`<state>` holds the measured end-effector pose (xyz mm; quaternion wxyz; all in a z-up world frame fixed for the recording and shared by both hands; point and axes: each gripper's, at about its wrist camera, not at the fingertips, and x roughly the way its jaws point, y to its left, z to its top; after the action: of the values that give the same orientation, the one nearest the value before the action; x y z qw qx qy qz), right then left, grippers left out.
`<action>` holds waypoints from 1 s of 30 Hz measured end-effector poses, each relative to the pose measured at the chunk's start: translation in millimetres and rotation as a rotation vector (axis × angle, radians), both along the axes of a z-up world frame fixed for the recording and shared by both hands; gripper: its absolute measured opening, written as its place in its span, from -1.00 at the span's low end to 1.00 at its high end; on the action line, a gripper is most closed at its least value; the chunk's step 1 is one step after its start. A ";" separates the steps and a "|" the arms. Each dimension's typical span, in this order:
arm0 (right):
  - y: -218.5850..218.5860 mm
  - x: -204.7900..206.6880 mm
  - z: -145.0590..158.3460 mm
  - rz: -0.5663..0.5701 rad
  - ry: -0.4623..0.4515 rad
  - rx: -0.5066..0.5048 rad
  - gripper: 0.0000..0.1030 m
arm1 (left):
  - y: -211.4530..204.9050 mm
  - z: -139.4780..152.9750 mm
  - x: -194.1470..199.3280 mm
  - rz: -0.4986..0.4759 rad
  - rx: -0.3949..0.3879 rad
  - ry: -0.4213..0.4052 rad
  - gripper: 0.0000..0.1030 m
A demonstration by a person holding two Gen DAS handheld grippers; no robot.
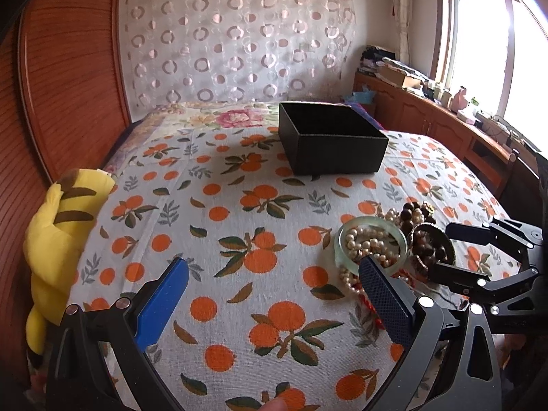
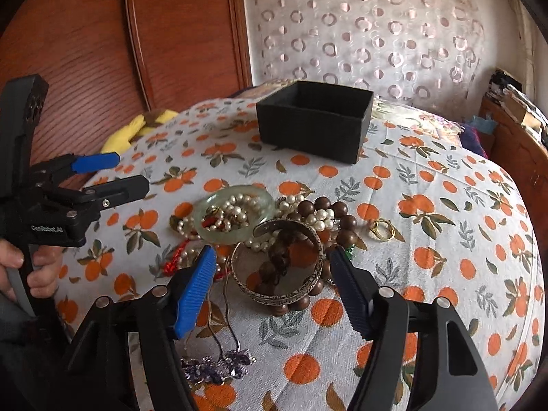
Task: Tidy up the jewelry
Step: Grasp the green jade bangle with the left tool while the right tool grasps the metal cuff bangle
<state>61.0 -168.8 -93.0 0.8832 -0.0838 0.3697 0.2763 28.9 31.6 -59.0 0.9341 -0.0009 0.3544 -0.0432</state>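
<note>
jewelry heap on the orange-print bed, box apart

jewelry lies in one tangled heap [image 2: 274, 236] on the bed [image 2: 445, 239], on its orange-print cloth. counted: one pale green bangle [image 2: 205, 210] lying flat with pearls inside it, one wide metal cuff [image 2: 316, 250] tipped on its edge, one string of brown wooden beads [image 2: 342, 215], at least one pearl strand [image 2: 318, 217], one gold ring [image 2: 382, 229] just right of the heap, and two purple sequin pieces [image 2: 219, 364] on wires nearest the camera, their wires running toward the heap. one black box [image 2: 308, 130], open-topped, stands well apart beyond the heap. a yellow plush [image 1: 58, 239] sits at the bed's edge by the wooden headboard [image 1: 68, 68].

the right hand-held gripper [image 2: 274, 274] is spread wide, its fingers flanking the cuff without touching. the left hand-held gripper [image 1: 274, 287] is also spread, holding nothing, beside the bangle.
</note>
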 end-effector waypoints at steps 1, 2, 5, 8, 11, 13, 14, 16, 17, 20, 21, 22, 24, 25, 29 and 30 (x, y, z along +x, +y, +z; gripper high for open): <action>1.9 1.2 -1.1 0.002 0.002 -0.012 0.38 | 0.8 -1.5 0.6 -0.003 -0.002 0.005 0.87; 3.5 2.7 -2.8 0.003 0.005 -0.023 0.38 | 1.4 -2.9 1.3 -0.006 -0.006 0.011 0.87; 5.3 5.6 -5.4 0.012 0.012 -0.045 0.38 | 1.9 -6.3 3.9 -0.019 -0.016 0.025 0.87; 6.5 3.4 -4.9 0.016 -0.012 -0.074 0.22 | 1.7 -9.0 6.5 -0.032 -0.032 0.038 0.87; 1.7 1.6 -3.4 0.012 -0.017 -0.068 0.21 | -1.0 -9.5 8.8 -0.057 -0.046 0.047 0.87; -4.6 -0.1 -0.1 0.000 -0.027 -0.051 0.21 | -6.1 -9.0 11.8 -0.086 -0.053 0.053 0.87; -9.4 -0.9 2.6 -0.010 -0.032 -0.036 0.21 | -8.9 -8.6 13.6 -0.100 -0.056 0.056 0.87; -15.5 -2.5 7.1 -0.023 -0.042 -0.024 0.21 | -15.7 -8.4 18.2 -0.126 -0.061 0.061 0.87; -20.0 -3.4 9.6 -0.033 -0.050 -0.023 0.21 | -19.1 -8.8 20.5 -0.141 -0.063 0.066 0.86; -29.1 -4.9 13.7 -0.054 -0.059 -0.018 0.22 | -29.7 -11.9 29.4 -0.190 -0.086 0.099 0.67; -33.4 -5.2 15.0 -0.062 -0.062 -0.015 0.22 | -32.1 -13.1 32.6 -0.202 -0.096 0.111 0.62; -36.0 -5.4 15.6 -0.068 -0.063 -0.014 0.22 | -35.5 -14.4 36.1 -0.217 -0.105 0.124 0.61; -41.7 -5.8 16.7 -0.080 -0.066 -0.010 0.22 | -42.7 -16.4 41.4 -0.235 -0.103 0.140 0.60; -44.1 -6.0 16.8 -0.085 -0.067 -0.009 0.22 | -47.0 -17.6 44.4 -0.249 -0.101 0.149 0.60; -49.8 -7.2 16.7 -0.095 -0.069 -0.004 0.22 | -58.0 -23.1 54.7 -0.275 -0.097 0.180 0.60; -50.8 -7.4 16.1 -0.096 -0.069 -0.003 0.22 | -60.5 -24.4 57.0 -0.281 -0.096 0.186 0.59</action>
<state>53.6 -219.6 -76.9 0.9075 -0.0768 0.3430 0.2298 85.9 -28.9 -83.4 0.8808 0.0003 0.4336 -0.1901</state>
